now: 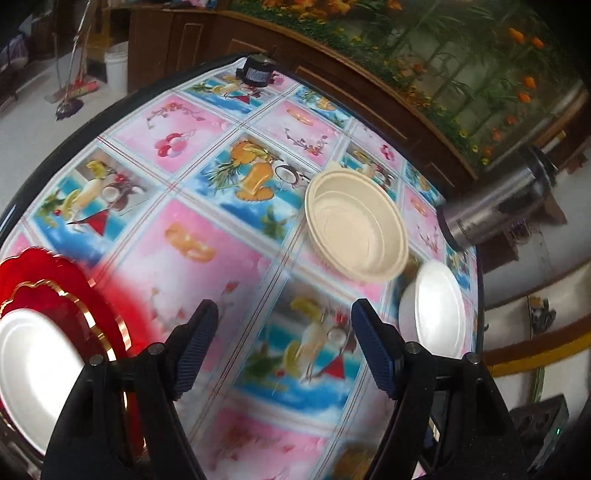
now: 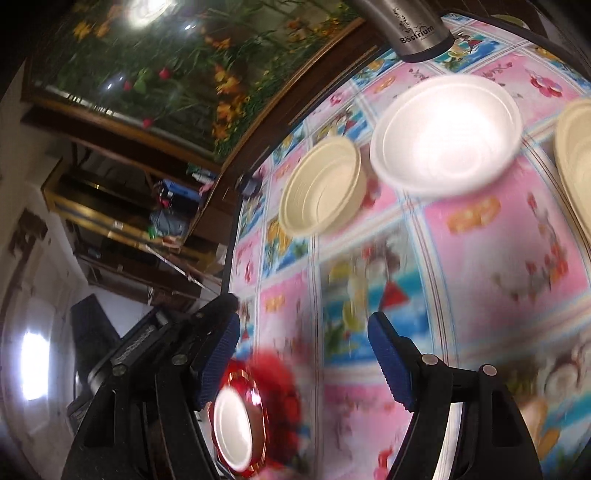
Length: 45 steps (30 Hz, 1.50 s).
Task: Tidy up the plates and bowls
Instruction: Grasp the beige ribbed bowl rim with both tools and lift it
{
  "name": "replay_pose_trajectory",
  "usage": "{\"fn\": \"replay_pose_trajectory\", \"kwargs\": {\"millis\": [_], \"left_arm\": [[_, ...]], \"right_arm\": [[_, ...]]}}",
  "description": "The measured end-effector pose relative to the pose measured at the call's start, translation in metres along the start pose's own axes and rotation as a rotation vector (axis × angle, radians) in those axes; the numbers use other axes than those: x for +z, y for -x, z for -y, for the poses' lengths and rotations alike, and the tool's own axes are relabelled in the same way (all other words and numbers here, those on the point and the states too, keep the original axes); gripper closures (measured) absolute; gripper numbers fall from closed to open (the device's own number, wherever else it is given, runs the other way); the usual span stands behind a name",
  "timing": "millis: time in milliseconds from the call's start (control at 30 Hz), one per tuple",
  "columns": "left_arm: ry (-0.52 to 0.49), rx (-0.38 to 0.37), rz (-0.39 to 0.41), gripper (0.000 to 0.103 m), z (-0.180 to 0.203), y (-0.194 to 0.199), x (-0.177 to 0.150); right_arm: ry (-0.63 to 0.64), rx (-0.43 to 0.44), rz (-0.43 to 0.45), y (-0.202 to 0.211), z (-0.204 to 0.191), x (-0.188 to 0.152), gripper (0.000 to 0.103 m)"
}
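In the left wrist view, my left gripper [image 1: 284, 332] hangs open over the patterned tablecloth with nothing between its blue pads. A cream bowl [image 1: 356, 225] sits ahead of it, and a white bowl [image 1: 439, 306] lies just right of the right finger. A white plate [image 1: 33, 369] rests on stacked red gold-rimmed plates [image 1: 66, 291] at the left. My right gripper [image 2: 303, 347] is also open and empty. Ahead of it are a cream bowl [image 2: 321, 188], a white bowl [image 2: 443, 136] and another cream bowl [image 2: 576, 162]. The red plate [image 2: 255, 391] with the white plate [image 2: 232, 424] on it shows by its left finger.
A steel flask [image 1: 491, 199] stands at the table's right edge, also seen as the flask [image 2: 410, 26] at the far end. A small black device [image 1: 256, 70] sits at the far table edge. A wooden cabinet with a flower picture [image 1: 424, 55] runs behind the table.
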<state>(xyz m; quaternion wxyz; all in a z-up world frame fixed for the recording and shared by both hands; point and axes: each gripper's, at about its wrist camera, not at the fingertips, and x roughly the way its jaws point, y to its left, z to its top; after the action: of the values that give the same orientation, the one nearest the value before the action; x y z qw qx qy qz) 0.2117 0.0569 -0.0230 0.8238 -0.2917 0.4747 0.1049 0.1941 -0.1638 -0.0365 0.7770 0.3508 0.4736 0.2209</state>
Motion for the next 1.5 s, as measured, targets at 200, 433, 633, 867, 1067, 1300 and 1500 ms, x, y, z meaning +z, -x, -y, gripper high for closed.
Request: {"fn": "replay_pose_trajectory", "kwargs": {"millis": [200,433,633,867,1067,1300,1500], "left_arm": [[0.025,0.053,-0.041,0.029,0.016,-0.045,0.029],[0.007,0.086,-0.041,0.029,0.029,-0.074,0.045],[-0.012,0.121,-0.034,0.042,0.033,-0.092,0.054],[-0.033,0.116,-0.093,0.073,0.031,-0.114,0.054],[-0.074,0.122,-0.095,0.091,0.033,-0.114,0.048],[-0.090,0.102,-0.088,0.090,0.027,-0.087,0.033],[-0.091,0.079,-0.080,0.090,0.017,-0.059,0.012]], "right_arm": [[-0.141,0.019,-0.007,-0.034,0.018,0.050,0.029],[-0.152,-0.037,-0.006,-0.073,0.017,0.081,0.037],[-0.154,-0.121,-0.012,-0.098,0.023,0.093,0.058],[-0.144,-0.159,-0.024,-0.115,0.028,0.095,0.073],[-0.104,-0.181,-0.033,-0.119,0.029,0.092,0.092],[-0.077,-0.164,-0.029,-0.106,0.022,0.080,0.092],[-0.035,-0.155,-0.019,-0.082,0.010,0.054,0.092]]}}
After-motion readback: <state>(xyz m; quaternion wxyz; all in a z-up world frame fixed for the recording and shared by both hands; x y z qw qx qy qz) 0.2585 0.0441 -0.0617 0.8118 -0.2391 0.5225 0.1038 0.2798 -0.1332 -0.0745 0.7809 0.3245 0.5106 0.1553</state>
